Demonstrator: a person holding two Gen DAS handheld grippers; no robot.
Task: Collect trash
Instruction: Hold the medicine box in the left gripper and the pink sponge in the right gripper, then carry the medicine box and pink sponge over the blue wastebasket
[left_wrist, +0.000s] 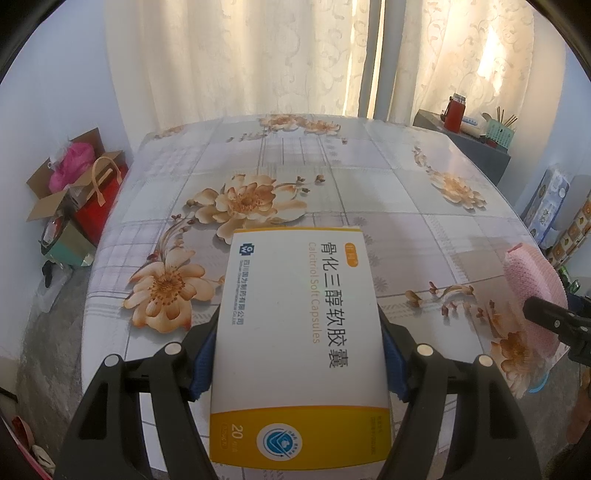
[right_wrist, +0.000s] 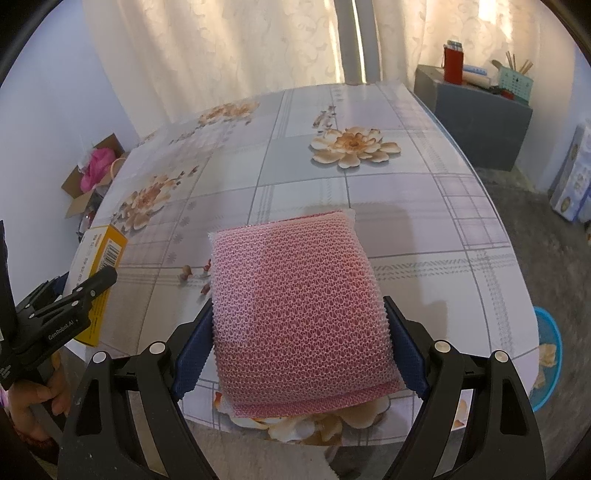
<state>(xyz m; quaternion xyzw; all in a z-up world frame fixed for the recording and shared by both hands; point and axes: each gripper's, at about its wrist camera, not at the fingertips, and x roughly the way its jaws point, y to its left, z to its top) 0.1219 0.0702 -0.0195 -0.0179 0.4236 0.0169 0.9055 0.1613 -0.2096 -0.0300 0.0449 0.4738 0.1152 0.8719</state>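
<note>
My left gripper (left_wrist: 299, 354) is shut on a white and yellow medicine box (left_wrist: 299, 332) and holds it flat over the near part of the floral table (left_wrist: 332, 177). My right gripper (right_wrist: 301, 354) is shut on a pink mesh sponge (right_wrist: 295, 314) over the table's near edge. The sponge also shows at the right of the left wrist view (left_wrist: 532, 280), with the right gripper's finger (left_wrist: 554, 321) on it. The medicine box (right_wrist: 99, 266) and the left gripper (right_wrist: 74, 295) show at the left of the right wrist view.
A blue basin (right_wrist: 546, 350) sits on the floor below the table's right edge. An open cardboard box with pink stuff (left_wrist: 70, 173) and a red bag (left_wrist: 99, 206) stand on the floor at the left. A grey cabinet (right_wrist: 480, 114) with a red bottle (right_wrist: 453, 64) stands at the back right.
</note>
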